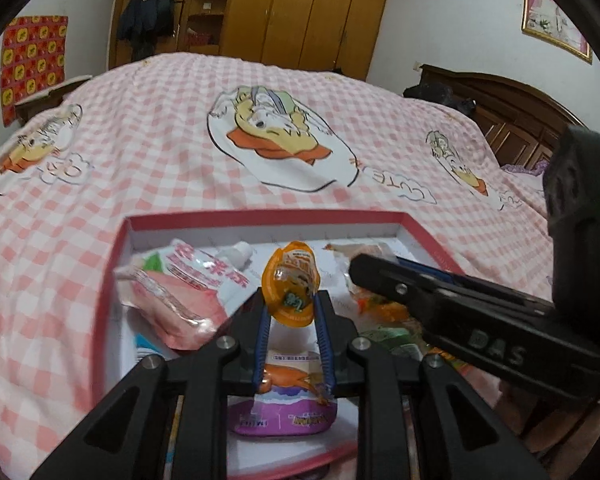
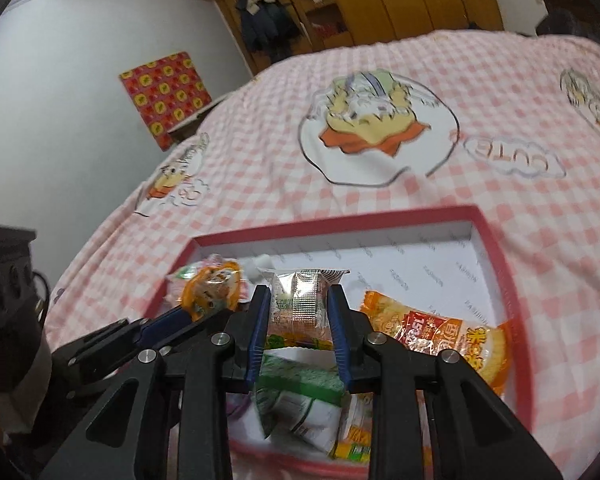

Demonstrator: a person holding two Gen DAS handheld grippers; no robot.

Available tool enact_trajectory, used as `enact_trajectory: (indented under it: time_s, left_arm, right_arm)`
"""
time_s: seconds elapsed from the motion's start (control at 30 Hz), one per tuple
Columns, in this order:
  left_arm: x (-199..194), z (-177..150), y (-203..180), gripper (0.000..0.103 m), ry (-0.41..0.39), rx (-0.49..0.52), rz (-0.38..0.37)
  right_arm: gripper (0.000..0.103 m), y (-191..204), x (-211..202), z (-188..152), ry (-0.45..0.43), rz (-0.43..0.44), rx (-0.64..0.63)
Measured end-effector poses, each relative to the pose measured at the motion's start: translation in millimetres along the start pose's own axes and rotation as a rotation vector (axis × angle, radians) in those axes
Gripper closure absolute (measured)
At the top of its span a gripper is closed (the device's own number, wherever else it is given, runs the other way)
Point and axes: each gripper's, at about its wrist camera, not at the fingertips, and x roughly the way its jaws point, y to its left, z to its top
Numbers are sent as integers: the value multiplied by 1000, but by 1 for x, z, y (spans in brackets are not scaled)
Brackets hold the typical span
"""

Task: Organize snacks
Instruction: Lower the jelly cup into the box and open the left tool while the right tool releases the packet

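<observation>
Bed (image 1: 140,168): pink-and-white checked cover with cartoon prints; it carries everything listed below.

Wardrobe (image 1: 300,12): wooden, against the far wall behind the bed.

Box (image 1: 268,216): shallow, red rim, white lining, lying flat on the bed in front of you. All loose snacks sit inside it.

Your left tongs (image 1: 291,308): clenched on the orange jelly cup (image 1: 290,288), blue pads pressing its 2 sides, the cup lifted above the box floor, foil lid facing the camera. In the right wrist view the same cup shows at the left, just beside your other tongs.

Your right tongs (image 2: 300,312): grasping the wafer packet (image 2: 300,300) by its sides, clear wrapper with silver and orange print, held upright over the middle of the box.

Pink pouch (image 1: 180,296): spouted, white cap, lying in the left part of the box.

Orange cracker bag (image 2: 440,336): lying flat in the right part of the box, just right of your right tongs.

Green-and-white packet (image 2: 300,400): on the box floor beneath your right tongs, near the front rim.

Purple packet (image 1: 284,408): on the box floor under your left tongs, near the front rim.
</observation>
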Motion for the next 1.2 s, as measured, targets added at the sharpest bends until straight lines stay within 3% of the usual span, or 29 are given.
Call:
enact_trajectory:
  time_s: [0.1, 0.23, 0.7, 0.77, 1.0, 1.2]
  left_arm:
    - [5, -1, -2, 81, -5, 26, 38]
    - [3, -4, -9, 80, -17, 67, 65]
    - [-10, -2, -2, 79, -47, 42, 58]
    - [-12, -1, 0, 76, -46, 34, 57]
    - [-22, 3, 6, 52, -63, -2, 38]
    - [-33, 6, 11, 42, -100, -23, 29]
  right_arm:
    - [73, -4, 13, 0, 11, -45, -2]
    - [73, -6, 18, -3, 16, -44, -11]
    - [73, -6, 12, -5, 32, -55, -54]
    - [73, -5, 13, -6, 36, -61, -66]
    - [70, -4, 12, -6, 35, -62, -81]
    - [58, -3, 9, -7, 25, -41, -87]
